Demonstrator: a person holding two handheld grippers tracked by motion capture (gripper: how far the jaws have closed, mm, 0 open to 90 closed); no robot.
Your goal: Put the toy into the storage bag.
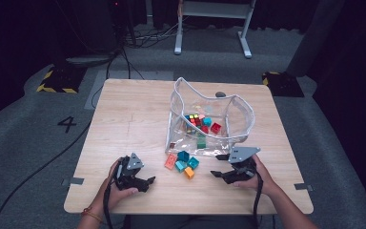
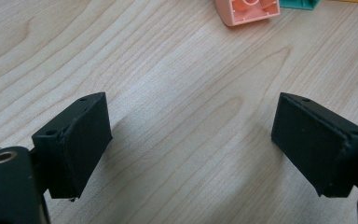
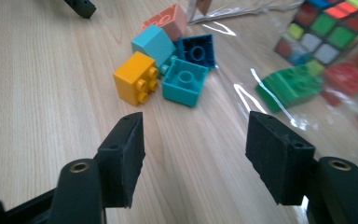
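A clear plastic bag [image 1: 240,117] lies open on the wooden table [image 1: 124,119], holding a puzzle cube [image 3: 328,30], a green brick [image 3: 289,84] and several red and teal bricks. Just outside its mouth sits a small pile: an orange brick [image 3: 133,77], a light teal brick [image 3: 153,43], a teal brick [image 3: 184,81], a dark blue brick [image 3: 196,49] and a salmon brick [image 2: 247,10]. My left gripper [image 1: 145,182] rests open on the table, left of the pile. My right gripper [image 1: 218,173] stands open just right of the pile, jaws empty.
Bare wood stretches over the table's left half. The table's front edge [image 1: 186,210] runs close under both hands. Beyond the table are grey floor, cables and a white table frame [image 1: 212,24].
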